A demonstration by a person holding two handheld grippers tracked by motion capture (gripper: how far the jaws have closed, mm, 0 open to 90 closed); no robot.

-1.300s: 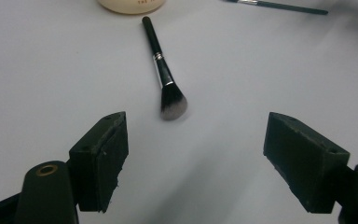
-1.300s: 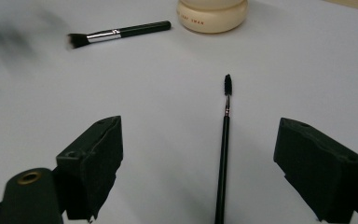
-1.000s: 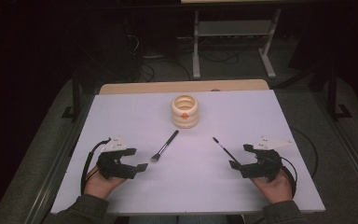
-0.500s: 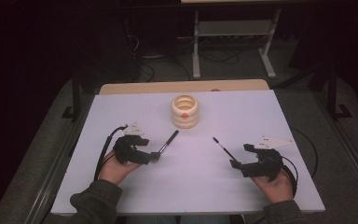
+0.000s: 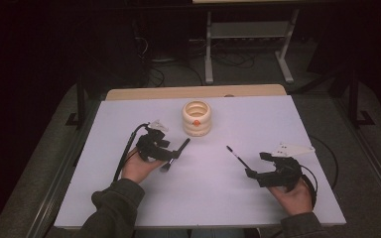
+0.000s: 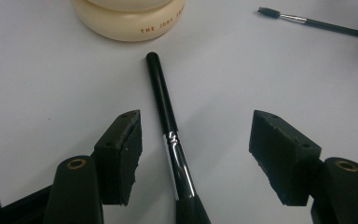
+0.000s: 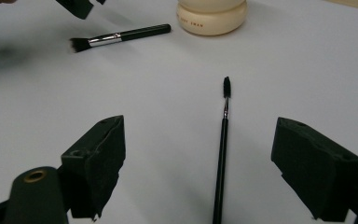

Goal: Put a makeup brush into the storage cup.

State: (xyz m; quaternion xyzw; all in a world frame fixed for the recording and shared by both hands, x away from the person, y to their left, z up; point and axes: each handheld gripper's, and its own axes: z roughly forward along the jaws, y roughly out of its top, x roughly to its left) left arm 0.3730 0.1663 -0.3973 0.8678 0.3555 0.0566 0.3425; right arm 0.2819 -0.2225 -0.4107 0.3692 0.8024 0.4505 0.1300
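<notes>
A thick black makeup brush (image 5: pixel 177 153) with a silver ferrule lies on the white table, its handle end toward a cream ringed holder (image 5: pixel 197 118). My left gripper (image 5: pixel 167 157) straddles this brush (image 6: pixel 170 135). Its jaws have just been closing, but the pads stand apart from the brush, so the left gripper (image 6: pixel 195 121) is open. A thin black wand brush (image 5: pixel 237 157) lies at the right. My right gripper (image 5: pixel 255 164) is open around its handle (image 7: pixel 222 154) without touching it; the right gripper (image 7: pixel 198 126) has wide jaws.
The holder (image 6: pixel 128 21) (image 7: pixel 212 18) stands at the back centre of the white table (image 5: pixel 278 114), with a wooden strip (image 5: pixel 193 92) behind it. A metal stand (image 5: pixel 248 34) and cables lie on the dark floor beyond. Cables trail from both grippers.
My left hand has moved forward and to the right, bringing its jaws over the thick brush, and they have narrowed. The right hand and both brushes have stayed put.
</notes>
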